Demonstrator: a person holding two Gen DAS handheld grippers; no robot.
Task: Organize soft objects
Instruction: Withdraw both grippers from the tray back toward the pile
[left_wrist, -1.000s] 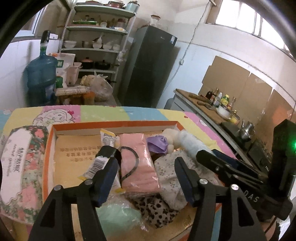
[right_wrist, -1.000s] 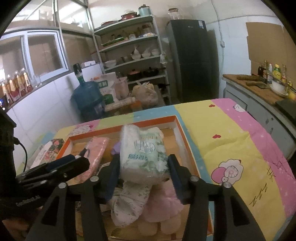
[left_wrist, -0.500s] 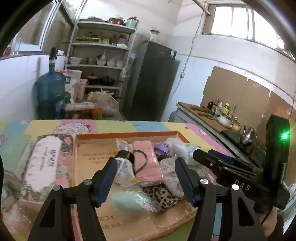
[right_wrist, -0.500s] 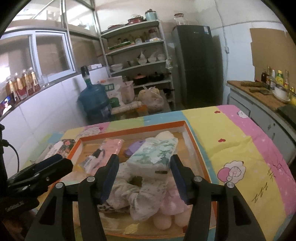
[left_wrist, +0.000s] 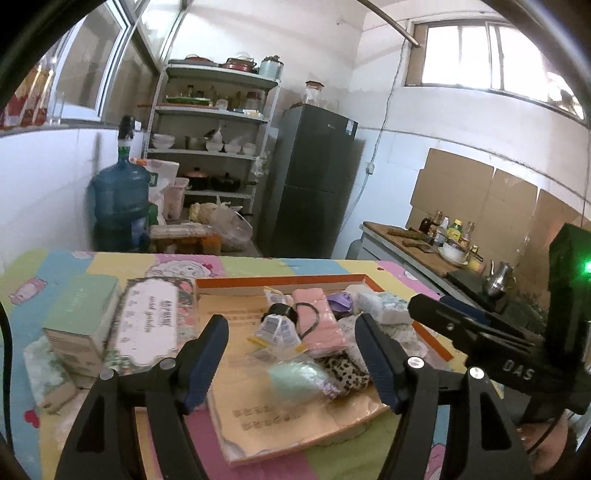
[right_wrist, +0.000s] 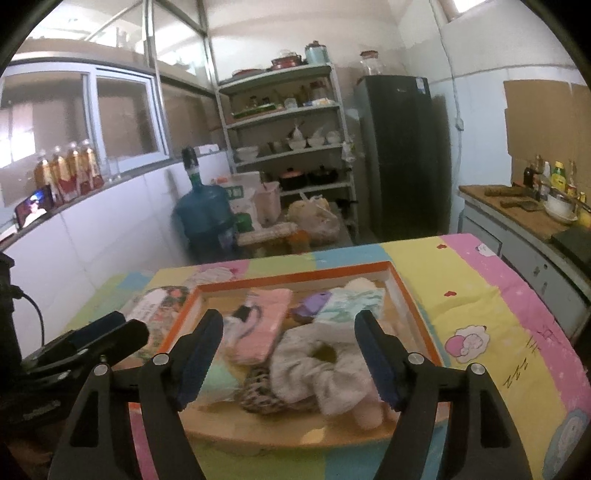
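An orange-rimmed cardboard tray (left_wrist: 280, 282) (right_wrist: 295, 275) lies on the colourful tablecloth and holds several soft items. Among them are a pink folded cloth (left_wrist: 317, 325) (right_wrist: 264, 325), a white-green tissue pack (left_wrist: 384, 308) (right_wrist: 351, 301), a purple item (left_wrist: 341, 301) (right_wrist: 314, 301), a grey scrunchie (right_wrist: 314, 365), a leopard-print cloth (left_wrist: 343, 369) (right_wrist: 262, 395) and a mint-green pouch (left_wrist: 295, 376). My left gripper (left_wrist: 291, 363) is open and empty, raised in front of the tray. My right gripper (right_wrist: 290, 360) is open and empty, also raised back from the tray.
A floral tissue box (left_wrist: 147, 325) and a pale green box (left_wrist: 79, 321) lie left of the tray. A blue water jug (left_wrist: 120, 201), shelves (left_wrist: 214, 147) and a dark fridge (left_wrist: 310, 181) stand behind the table. A counter with bottles (left_wrist: 436, 236) is at right.
My right gripper let go of the tissue pack, which now lies in the tray's far right. Both grippers pulled back and up from the tray.
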